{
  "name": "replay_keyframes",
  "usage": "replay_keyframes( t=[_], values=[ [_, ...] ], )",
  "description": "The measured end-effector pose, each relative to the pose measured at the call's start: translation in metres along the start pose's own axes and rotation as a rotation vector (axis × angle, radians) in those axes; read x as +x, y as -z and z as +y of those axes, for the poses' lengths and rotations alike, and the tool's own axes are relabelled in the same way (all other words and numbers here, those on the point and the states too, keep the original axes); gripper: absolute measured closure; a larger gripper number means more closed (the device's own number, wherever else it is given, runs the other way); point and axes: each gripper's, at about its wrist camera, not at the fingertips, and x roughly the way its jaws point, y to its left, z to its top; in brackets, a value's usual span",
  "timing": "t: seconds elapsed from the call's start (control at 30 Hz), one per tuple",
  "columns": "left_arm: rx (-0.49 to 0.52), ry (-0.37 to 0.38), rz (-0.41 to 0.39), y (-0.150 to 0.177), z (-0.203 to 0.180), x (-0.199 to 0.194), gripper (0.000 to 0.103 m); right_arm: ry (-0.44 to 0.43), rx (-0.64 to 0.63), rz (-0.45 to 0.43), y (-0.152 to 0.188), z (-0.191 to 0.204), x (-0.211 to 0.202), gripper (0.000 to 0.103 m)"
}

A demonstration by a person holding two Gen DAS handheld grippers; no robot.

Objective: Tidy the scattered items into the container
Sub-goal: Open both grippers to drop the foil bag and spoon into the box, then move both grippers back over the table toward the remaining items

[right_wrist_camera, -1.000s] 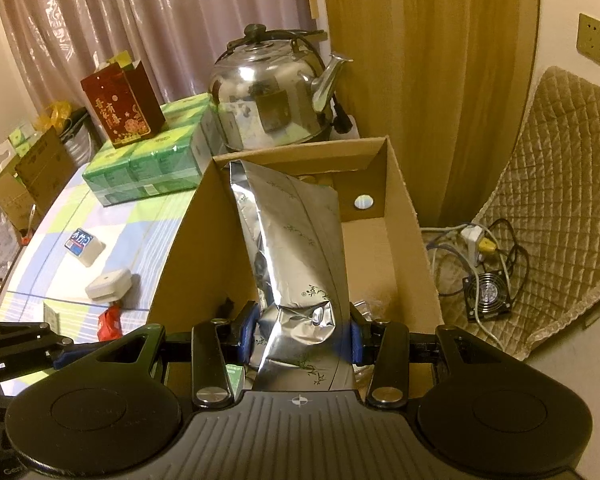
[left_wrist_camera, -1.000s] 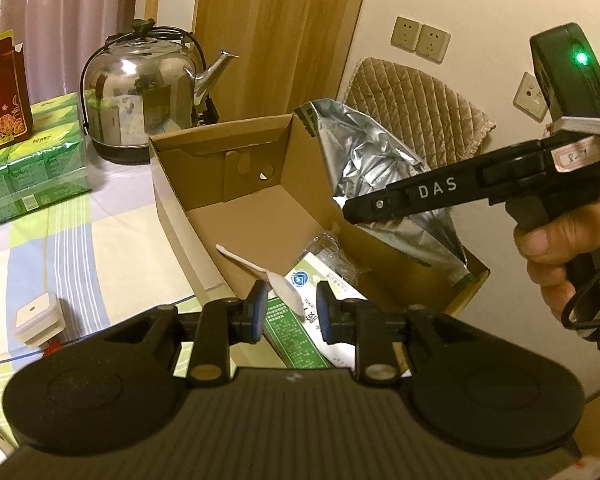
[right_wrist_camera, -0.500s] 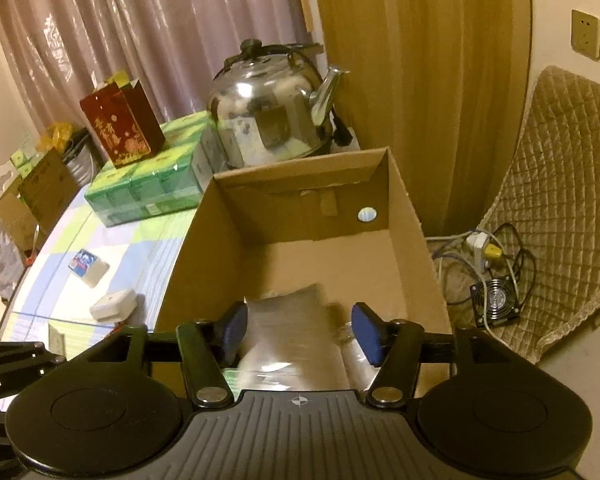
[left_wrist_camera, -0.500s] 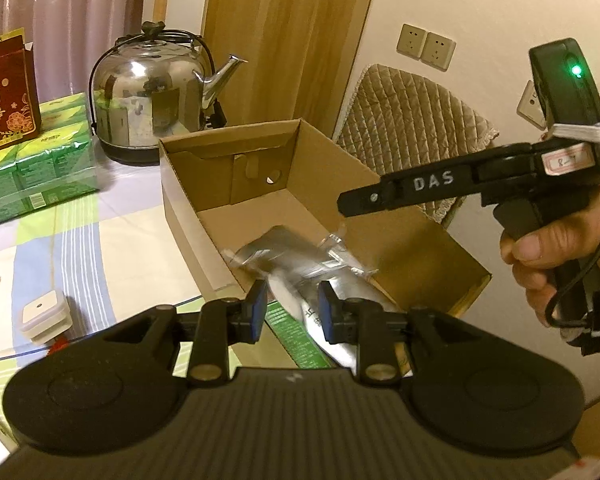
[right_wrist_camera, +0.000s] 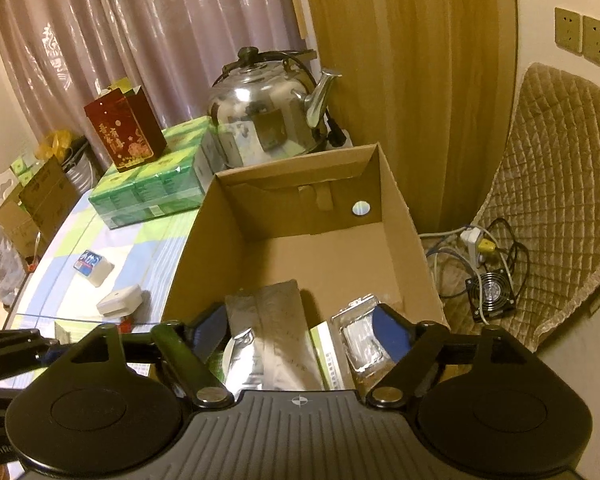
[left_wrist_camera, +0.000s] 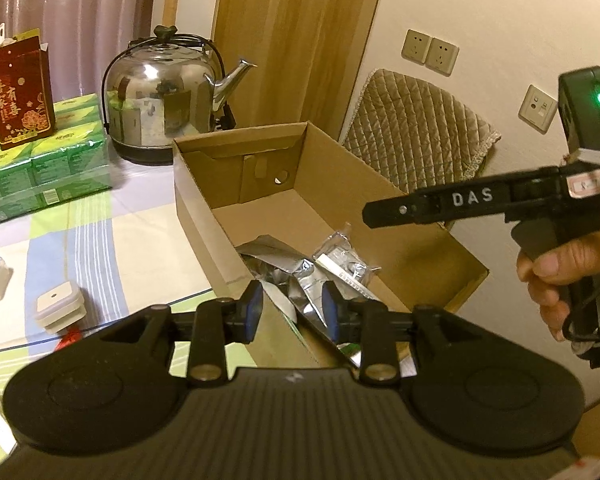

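My cardboard box (right_wrist_camera: 396, 216) sits open-topped at the table's right edge; its far half is bare. In the near half lies a silver foil pouch (right_wrist_camera: 272, 332), flat on the floor of the box, and just right of it a smaller clear-and-foil packet (right_wrist_camera: 360, 332) with a white-and-green carton (right_wrist_camera: 328, 352) between and partly under them. My right gripper (right_wrist_camera: 304, 328) hangs over that near end with jaws spread wide, nothing between the pads; the pouch shows in the gap below them, apart from both. My left gripper (left_wrist_camera: 290, 308) hovers at the box's near left wall, jaws parted and empty, framing the same pouch (left_wrist_camera: 276, 268) and packet (left_wrist_camera: 346, 260). Still out on the checked tablecloth (right_wrist_camera: 140, 248), left of the box: a white square case (right_wrist_camera: 120, 300), a blue-labelled white pack (right_wrist_camera: 92, 266) farther off, and something small and red (left_wrist_camera: 68, 338) by the case that I cannot identify. Behind the box stands a steel kettle (right_wrist_camera: 268, 120), close to its far wall; beside it a stack of green tissue packs (right_wrist_camera: 152, 188) carries a red gift bag (right_wrist_camera: 126, 132). On the floor to the right are cables and a small fan (right_wrist_camera: 490, 292).
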Motion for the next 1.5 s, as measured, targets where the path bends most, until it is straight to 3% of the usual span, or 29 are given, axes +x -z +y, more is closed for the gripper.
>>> replay_keyframes(
  t=[0.17, 0.23, 0.43, 0.6, 0.73, 1.1, 1.5],
  values=[
    [-0.005, -0.016, -0.006, 0.006, 0.002, -0.013, 0.063, 0.006, 0.003, -0.012, 0.009, 0.004, -0.010, 0.007],
    [-0.007, -0.015, -0.003, 0.009, 0.004, -0.019, 0.054, 0.009, 0.015, -0.017, 0.013, 0.006, -0.015, 0.004],
    [-0.022, -0.036, -0.004, 0.029, 0.012, -0.042, 0.026, -0.011, 0.031, -0.030, 0.024, 0.017, -0.032, 0.002],
    [-0.061, -0.086, 0.002, 0.056, 0.028, -0.068, 0.009, -0.033, 0.003, -0.019, 0.036, 0.037, -0.041, 0.002],
    [-0.074, -0.148, 0.023, 0.080, 0.045, -0.090, 0.003, -0.061, -0.020, -0.024, 0.046, 0.057, -0.047, 0.002],
    [-0.178, -0.309, 0.071, 0.139, 0.100, -0.142, 0.001, -0.159, -0.152, -0.021, 0.077, 0.132, -0.058, 0.002],
    [-0.258, -0.380, 0.059, 0.168, 0.130, -0.179, 0.001, -0.207, -0.257, 0.022, 0.100, 0.186, -0.044, 0.002]
  ],
)
